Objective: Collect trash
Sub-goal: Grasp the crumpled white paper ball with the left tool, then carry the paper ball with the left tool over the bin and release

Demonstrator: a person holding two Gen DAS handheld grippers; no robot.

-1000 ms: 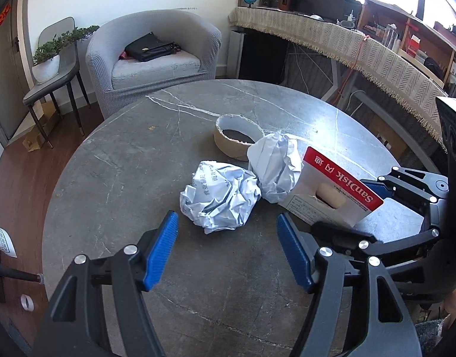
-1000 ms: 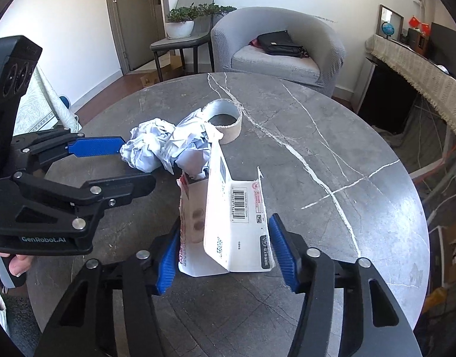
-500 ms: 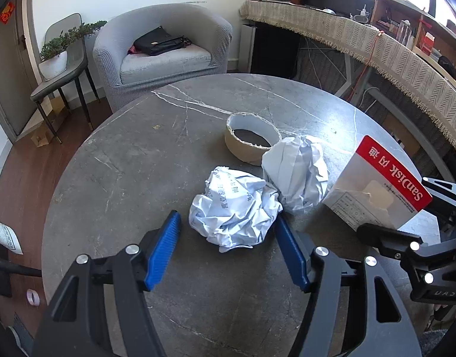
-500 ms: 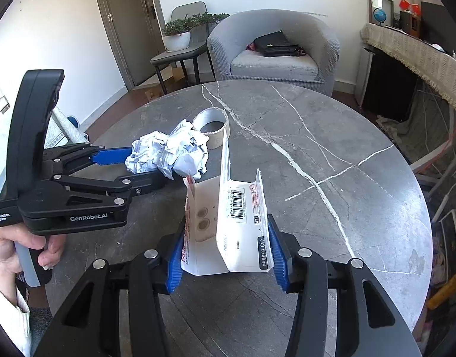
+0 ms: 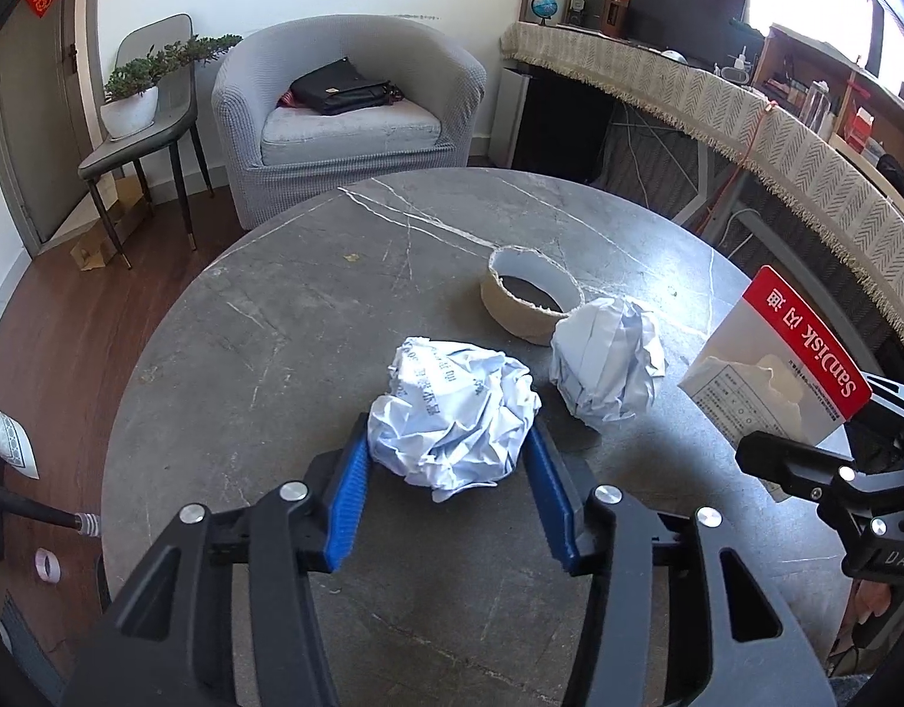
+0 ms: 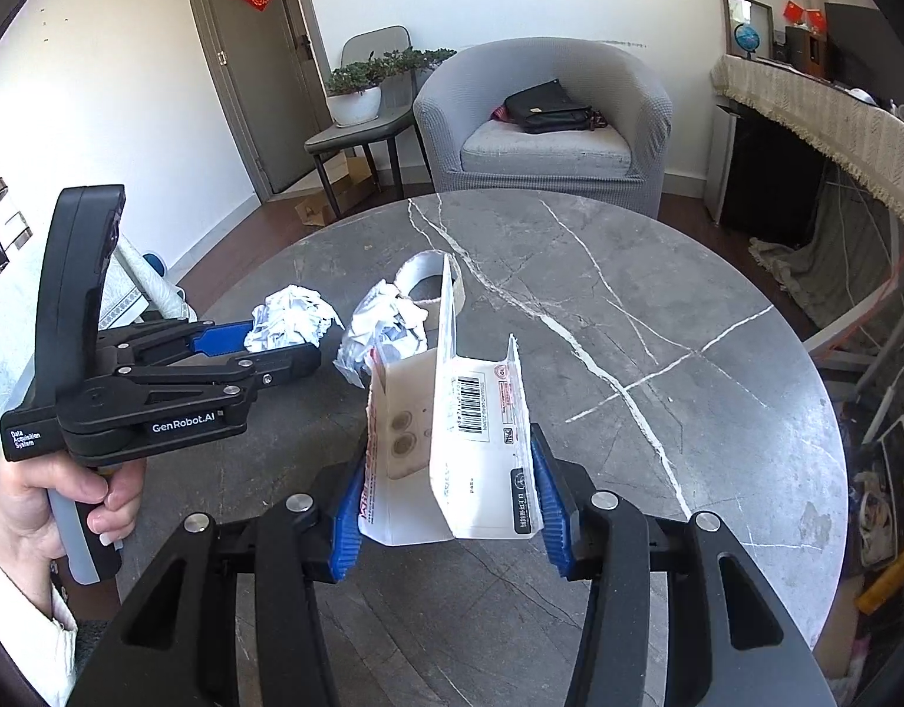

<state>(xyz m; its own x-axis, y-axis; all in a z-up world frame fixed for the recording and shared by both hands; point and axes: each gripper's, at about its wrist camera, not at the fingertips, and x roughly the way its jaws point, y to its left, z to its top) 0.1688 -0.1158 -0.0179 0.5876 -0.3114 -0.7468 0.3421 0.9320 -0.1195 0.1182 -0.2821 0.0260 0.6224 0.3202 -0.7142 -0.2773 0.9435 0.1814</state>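
At lower centre of the left wrist view, the left gripper (image 5: 449, 474) is closing its jaws on a paper ball (image 5: 452, 415) lying on the table (image 5: 263, 342), both pads touching its sides. A second ball (image 5: 608, 362) and a tape core (image 5: 531, 300) lie beyond, upper right. The right gripper (image 6: 446, 504) pinches an opened card package (image 6: 458, 442), held clear of the table at lower centre.

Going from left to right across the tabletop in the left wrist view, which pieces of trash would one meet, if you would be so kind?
Printed paper ball between the closing jaws of the left gripper → plain paper ball → red-and-white SanDisk package.
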